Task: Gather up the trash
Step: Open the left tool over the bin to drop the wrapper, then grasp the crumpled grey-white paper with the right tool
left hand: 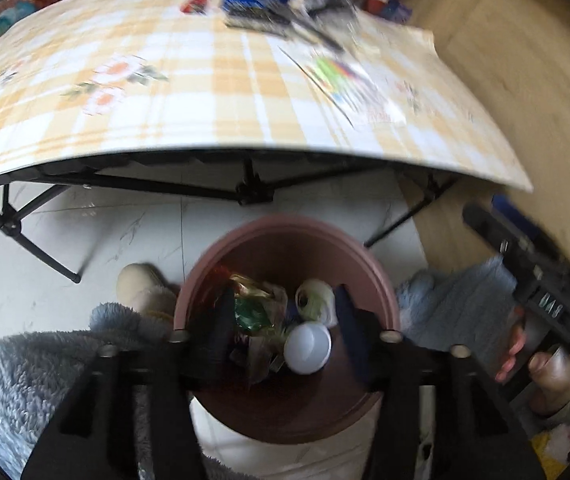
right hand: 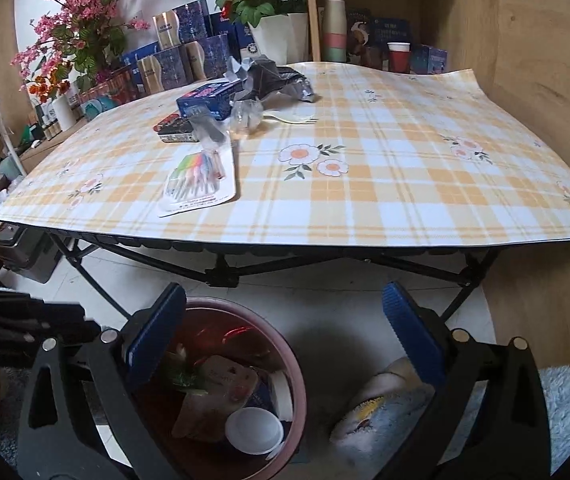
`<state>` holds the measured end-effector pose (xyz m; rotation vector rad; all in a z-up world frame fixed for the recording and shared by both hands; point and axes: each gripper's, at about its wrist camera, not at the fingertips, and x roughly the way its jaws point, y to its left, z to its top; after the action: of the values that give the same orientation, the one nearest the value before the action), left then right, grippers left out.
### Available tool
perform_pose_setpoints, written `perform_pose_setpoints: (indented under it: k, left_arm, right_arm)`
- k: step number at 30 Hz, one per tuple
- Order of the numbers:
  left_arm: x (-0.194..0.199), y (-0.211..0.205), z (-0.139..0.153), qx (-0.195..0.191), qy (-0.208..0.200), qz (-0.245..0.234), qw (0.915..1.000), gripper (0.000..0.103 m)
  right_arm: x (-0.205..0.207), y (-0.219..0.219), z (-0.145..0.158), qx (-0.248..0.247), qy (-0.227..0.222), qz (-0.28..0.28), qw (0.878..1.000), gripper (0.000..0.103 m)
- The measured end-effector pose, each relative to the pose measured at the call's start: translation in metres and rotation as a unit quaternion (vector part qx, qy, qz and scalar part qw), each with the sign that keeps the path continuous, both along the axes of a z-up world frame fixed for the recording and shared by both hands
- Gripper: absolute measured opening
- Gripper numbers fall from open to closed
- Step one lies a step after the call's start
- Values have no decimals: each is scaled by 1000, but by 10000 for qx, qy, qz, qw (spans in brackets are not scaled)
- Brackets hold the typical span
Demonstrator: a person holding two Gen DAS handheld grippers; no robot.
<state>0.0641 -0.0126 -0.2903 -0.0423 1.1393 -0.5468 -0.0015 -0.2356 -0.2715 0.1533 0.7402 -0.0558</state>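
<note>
Hovering directly over the brown bin (left hand: 291, 320), left gripper (left hand: 285, 320) pointing steeply down into its mouth. Standing about half open, jaws apart with nothing pressed between the pads; a white cup (left hand: 308, 347) lying just below and between the fingertips, on top of the wrappers (left hand: 251, 308) already piled inside. Judging this as the drop step just finished for that piece.

Holding the right gripper (right hand: 285, 340) higher and aimed more shallowly, jaws spread wide, gripping nothing. Framing the bin (right hand: 293, 364) under the left-hand finger (right hand: 157, 336) and a slippered foot (right hand: 369, 412) under the other.

Looking for what remains: crumpled silver-grey packaging (right hand: 273, 78) and clear plastic scraps (right hand: 247, 114) lying well ahead of and above the right fingers, on the far part of the checked tablecloth (right hand: 385, 184), beside a blue box (right hand: 209, 98) and a marker pack (right hand: 201, 180). Stretching roughly side to side across the fingers' line, that silver wrapper, so likely suiting a straight-on pinch.

Judging the right gripper as nearer and better aimed for the coming reach, already facing the table; needing first to lift and swing away from the bin, the left one.
</note>
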Motion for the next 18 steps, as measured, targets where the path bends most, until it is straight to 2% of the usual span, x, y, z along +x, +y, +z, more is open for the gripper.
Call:
perform_pose_setpoints:
  k: [2, 6, 8, 13, 18]
  left_arm:
    - [2, 10, 4, -129, -48, 259, 9996, 70]
    - [5, 32, 15, -654, -199, 733, 9950, 80]
    - [4, 41, 22, -881, -352, 959, 9909, 89]
    - [4, 56, 34, -1135, -593, 1388, 9820, 92]
    - [2, 64, 41, -1281, -791, 1541, 9765, 92]
  right_arm:
    - [0, 2, -1, 23, 24, 46, 10000, 97]
    - [0, 7, 2, -177, -19, 85, 9998, 97]
    - [-2, 10, 7, -312, -184, 160, 9992, 97]
    - [-2, 13, 16, -471, -361, 207, 9980, 97]
    - [0, 10, 35, -610, -529, -35, 9967, 97]
